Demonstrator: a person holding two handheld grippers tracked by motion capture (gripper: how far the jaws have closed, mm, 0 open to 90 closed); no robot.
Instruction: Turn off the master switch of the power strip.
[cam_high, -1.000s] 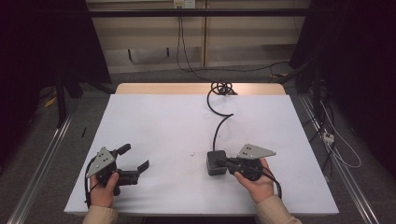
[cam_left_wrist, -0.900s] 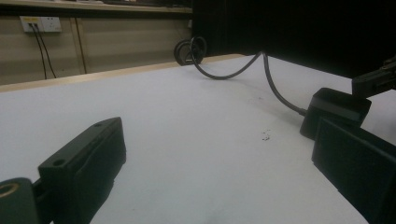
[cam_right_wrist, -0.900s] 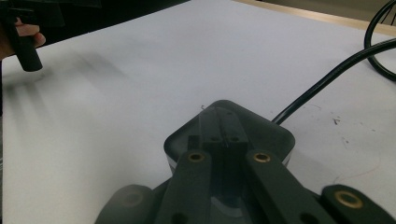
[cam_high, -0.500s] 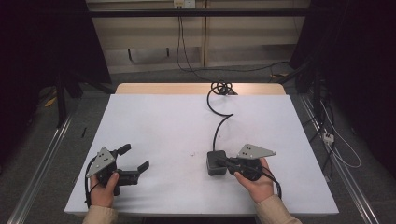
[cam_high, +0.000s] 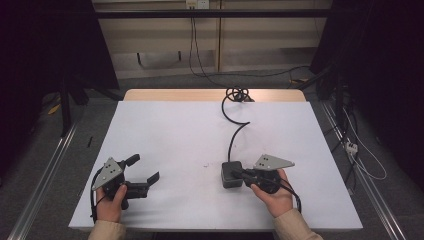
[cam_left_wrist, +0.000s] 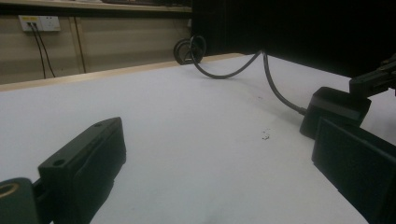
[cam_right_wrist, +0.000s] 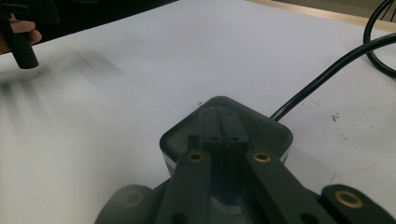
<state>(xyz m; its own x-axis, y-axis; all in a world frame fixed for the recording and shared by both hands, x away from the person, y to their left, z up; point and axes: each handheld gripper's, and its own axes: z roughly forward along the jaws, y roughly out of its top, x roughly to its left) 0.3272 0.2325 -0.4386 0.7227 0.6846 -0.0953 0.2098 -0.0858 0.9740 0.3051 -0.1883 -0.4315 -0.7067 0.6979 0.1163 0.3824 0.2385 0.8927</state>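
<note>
A wide white worktop (cam_high: 175, 135) lies before me, with a wooden strip along its far edge. A thick black cable (cam_high: 231, 131) snakes from a coil at that far edge down to a small black box (cam_high: 231, 174) sitting on the near right part of the worktop. My right tongs (cam_high: 242, 175) rest over the box top, pressed together; whether they pinch anything there I cannot tell. My left tongs (cam_high: 142, 169) sit near the front left, spread wide and empty, well apart from the box. I judge the box is being pinned or gripped; next the left tongs would cross over to help.
</note>
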